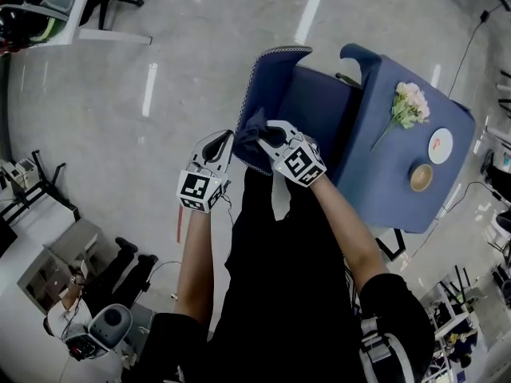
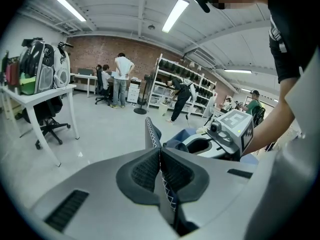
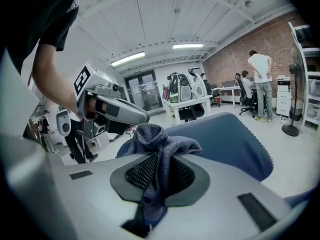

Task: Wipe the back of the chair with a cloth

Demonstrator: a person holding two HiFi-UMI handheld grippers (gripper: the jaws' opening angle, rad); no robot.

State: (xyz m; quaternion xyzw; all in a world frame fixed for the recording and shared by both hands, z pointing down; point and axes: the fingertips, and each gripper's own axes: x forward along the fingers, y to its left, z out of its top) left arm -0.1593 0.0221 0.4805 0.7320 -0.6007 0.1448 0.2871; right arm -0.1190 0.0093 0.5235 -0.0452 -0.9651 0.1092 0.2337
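Two grippers meet at the top rim of the blue chair back (image 1: pixel 307 110). The left gripper (image 1: pixel 224 144) has its fingers clenched on the white-stitched edge, while the right gripper (image 1: pixel 269 136) has its fingers pinching a bunched dark-blue cloth (image 1: pixel 252 128) just beside it, at the rim. The chair stands against a blue worktop (image 1: pixel 391 186) carrying flowers (image 1: pixel 409 106), plate (image 1: pixel 440 145) and cup (image 1: pixel 421 176). Pale glossy floor (image 1: pixel 160 70); brick wall (image 2: pixel 95 51), shelving (image 2: pixel 162 81) and people (image 2: pixel 121 79) far off.

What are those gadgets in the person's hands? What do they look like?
Both the left tongs and right tongs are smooth light-grey shells, with dark ribbed pads inside the jaws. Each carries a white cube printed with black square markers. The person wears a black short-sleeved top.
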